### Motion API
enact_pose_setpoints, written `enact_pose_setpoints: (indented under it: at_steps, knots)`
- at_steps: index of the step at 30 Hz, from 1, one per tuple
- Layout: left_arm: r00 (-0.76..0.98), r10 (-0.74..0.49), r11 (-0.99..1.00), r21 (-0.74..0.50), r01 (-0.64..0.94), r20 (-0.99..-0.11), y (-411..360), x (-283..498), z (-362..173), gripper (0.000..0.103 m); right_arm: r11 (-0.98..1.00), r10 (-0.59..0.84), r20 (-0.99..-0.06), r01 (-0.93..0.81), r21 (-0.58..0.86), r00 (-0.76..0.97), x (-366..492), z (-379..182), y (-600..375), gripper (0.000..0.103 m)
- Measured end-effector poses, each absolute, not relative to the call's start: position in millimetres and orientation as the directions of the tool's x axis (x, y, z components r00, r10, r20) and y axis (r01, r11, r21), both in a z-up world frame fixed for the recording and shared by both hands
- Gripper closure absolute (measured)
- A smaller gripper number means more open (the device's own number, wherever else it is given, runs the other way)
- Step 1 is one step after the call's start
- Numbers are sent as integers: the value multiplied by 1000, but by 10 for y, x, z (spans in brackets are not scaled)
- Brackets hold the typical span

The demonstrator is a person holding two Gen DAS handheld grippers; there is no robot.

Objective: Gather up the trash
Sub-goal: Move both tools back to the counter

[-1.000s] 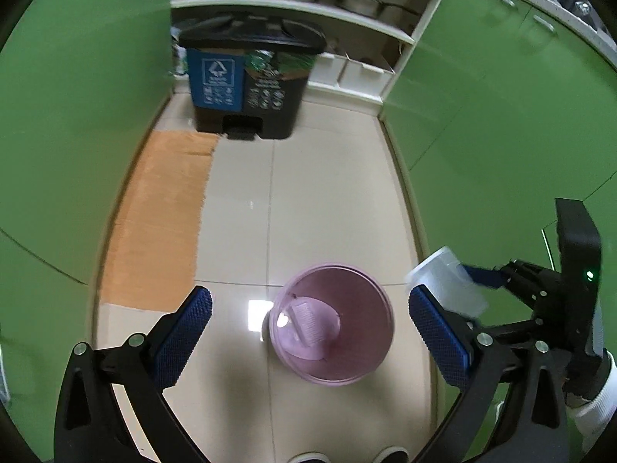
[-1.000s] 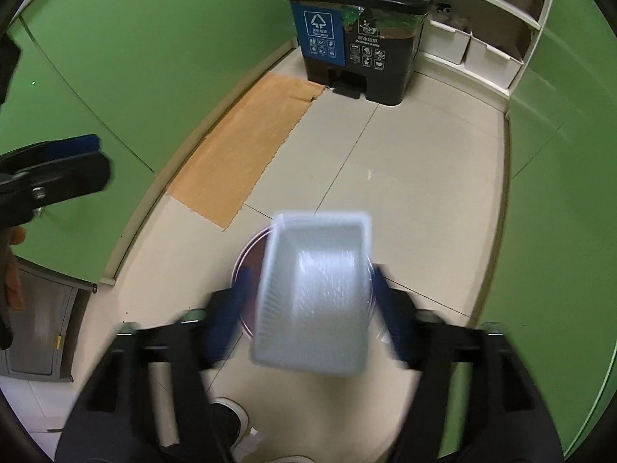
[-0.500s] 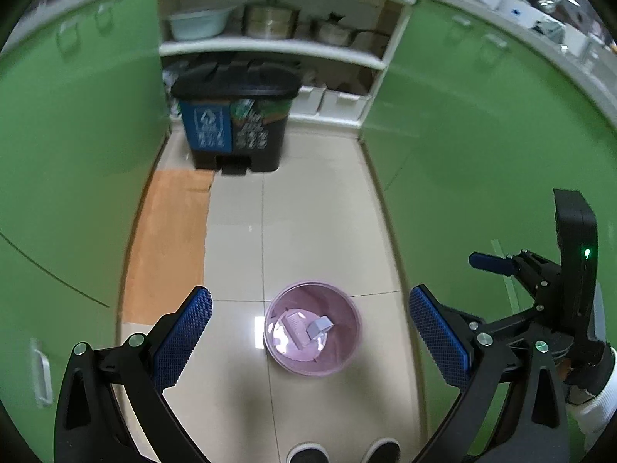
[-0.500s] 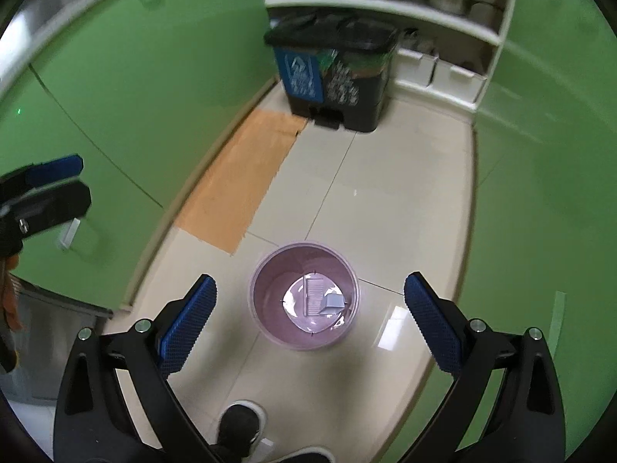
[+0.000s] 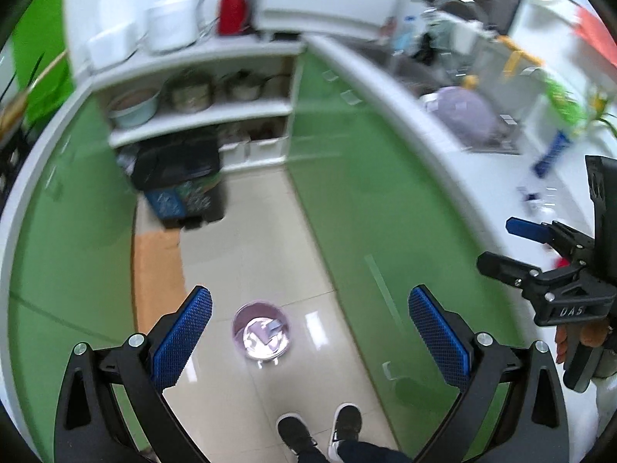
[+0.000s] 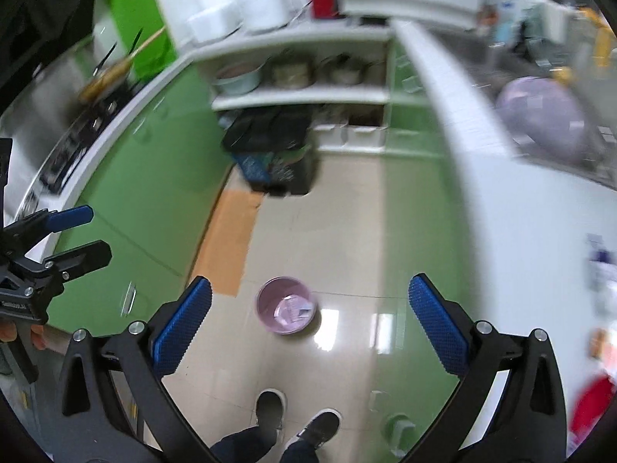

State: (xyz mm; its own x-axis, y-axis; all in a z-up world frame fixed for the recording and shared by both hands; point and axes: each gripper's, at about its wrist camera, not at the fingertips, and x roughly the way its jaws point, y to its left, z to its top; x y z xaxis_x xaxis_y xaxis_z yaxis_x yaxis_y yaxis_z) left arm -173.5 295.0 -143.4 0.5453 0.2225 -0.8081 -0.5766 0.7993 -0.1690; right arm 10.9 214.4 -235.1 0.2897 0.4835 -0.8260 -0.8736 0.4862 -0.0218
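Far below both gaping grippers, pink bin (image 5: 260, 331) holds trash (image 5: 266, 331).

The floor (image 5: 270, 239) is pale glossy tile running between green cabinet fronts. A small pink wastebasket (image 5: 260, 330) stands on it in the near middle, with pale scraps of trash (image 5: 266, 332) inside. An orange mat (image 5: 156, 270) lies along the left side, its far end just beside a black pedal bin (image 5: 179, 181) standing at the far end of the floor. A pair of dark shoes (image 5: 320, 430) stands nearest, just short of the wastebasket.
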Motion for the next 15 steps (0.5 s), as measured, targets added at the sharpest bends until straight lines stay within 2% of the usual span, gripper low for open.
enact_pose_setpoints:
  at_steps: [2,7,15]
  knots:
    - [574,203,834,-167,-526,-793,2762,-1578,-1208,5,539,491,-797,-841,-38,351,151,-1996,1755,3]
    - [625,158,890,-164,-426,-764,2422,-1176,-915,5,673,467,-742,-737,-55,482,359,-1514,944,3]
    - [673,15,967,-160,-197,-739,1789,-382,-683,5,840,339,-715,-539,-61,611,591,-1355,-204,3]
